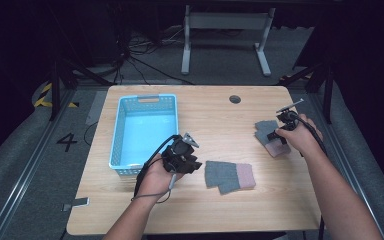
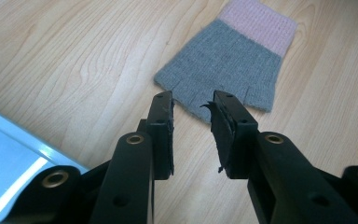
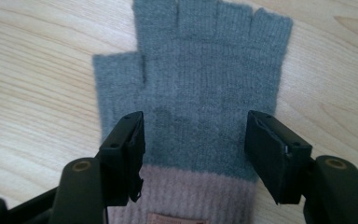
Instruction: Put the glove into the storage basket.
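Two fingerless knit gloves, grey with pink cuffs, lie flat on the wooden table (image 1: 215, 210). One glove (image 1: 230, 176) is in the middle, just right of my left gripper (image 1: 192, 161). In the left gripper view this glove (image 2: 228, 60) lies ahead with its finger ends toward the gripper (image 2: 193, 105), whose jaws stand a little apart with nothing between them. The other glove (image 1: 270, 134) lies at the right under my right gripper (image 1: 281, 135). In the right gripper view the gripper (image 3: 196, 128) hovers open over that glove (image 3: 205, 79), one jaw at each side of the palm.
A light blue plastic basket (image 1: 116, 145) stands at the table's left, close behind my left hand; its rim (image 2: 23, 149) shows in the left gripper view. A round cable hole (image 1: 235, 99) sits near the far edge. Bare wood lies between the gloves.
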A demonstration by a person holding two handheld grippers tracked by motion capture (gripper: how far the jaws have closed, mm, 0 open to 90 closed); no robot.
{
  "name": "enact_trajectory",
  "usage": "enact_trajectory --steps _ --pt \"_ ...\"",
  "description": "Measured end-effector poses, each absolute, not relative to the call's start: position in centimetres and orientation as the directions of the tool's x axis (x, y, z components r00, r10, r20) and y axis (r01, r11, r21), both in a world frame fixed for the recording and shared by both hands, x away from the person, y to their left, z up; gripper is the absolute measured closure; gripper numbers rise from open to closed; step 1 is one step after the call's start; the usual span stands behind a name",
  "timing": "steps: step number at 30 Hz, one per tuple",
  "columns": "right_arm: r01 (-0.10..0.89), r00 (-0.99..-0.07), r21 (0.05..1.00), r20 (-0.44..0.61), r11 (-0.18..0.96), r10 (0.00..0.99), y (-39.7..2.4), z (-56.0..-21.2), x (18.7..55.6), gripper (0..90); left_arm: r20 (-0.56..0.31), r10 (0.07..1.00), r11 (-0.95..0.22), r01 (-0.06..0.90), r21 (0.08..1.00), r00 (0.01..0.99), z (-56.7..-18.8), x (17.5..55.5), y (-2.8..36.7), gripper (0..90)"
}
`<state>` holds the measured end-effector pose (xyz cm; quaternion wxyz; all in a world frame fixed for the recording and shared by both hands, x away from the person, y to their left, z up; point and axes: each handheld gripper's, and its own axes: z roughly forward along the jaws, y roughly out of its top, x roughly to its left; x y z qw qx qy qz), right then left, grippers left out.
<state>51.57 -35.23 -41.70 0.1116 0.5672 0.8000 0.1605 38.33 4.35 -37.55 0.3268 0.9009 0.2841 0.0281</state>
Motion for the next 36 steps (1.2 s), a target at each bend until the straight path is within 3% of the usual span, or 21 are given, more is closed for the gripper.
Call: enact_trajectory --steps 11,14,23,36 --pt "0.884 -0.316 0.355 -0.024 0.304 0.948 -34.79 -42.50 51.91 38.2 -0.130 0.524 -0.631 0.487 0.604 0.842 -37.55 38.20 4.16 69.5" --pt "0.890 -0.314 0.339 -0.025 0.304 0.949 -34.68 -42.43 52.06 42.3 -0.131 0.522 -0.633 0.486 0.603 0.843 -37.53 38.18 4.14 69.5" --pt "0.892 -0.343 0.304 -0.023 0.334 0.939 -34.25 -42.05 52.28 74.2 -0.131 0.524 -0.631 0.487 0.605 0.842 -37.57 38.21 4.19 69.6" --pt "0.891 -0.335 0.332 0.017 0.311 0.942 -34.82 -41.79 52.07 78.0 -0.135 0.525 -0.629 0.490 0.604 0.840 -37.62 38.32 4.28 69.6"
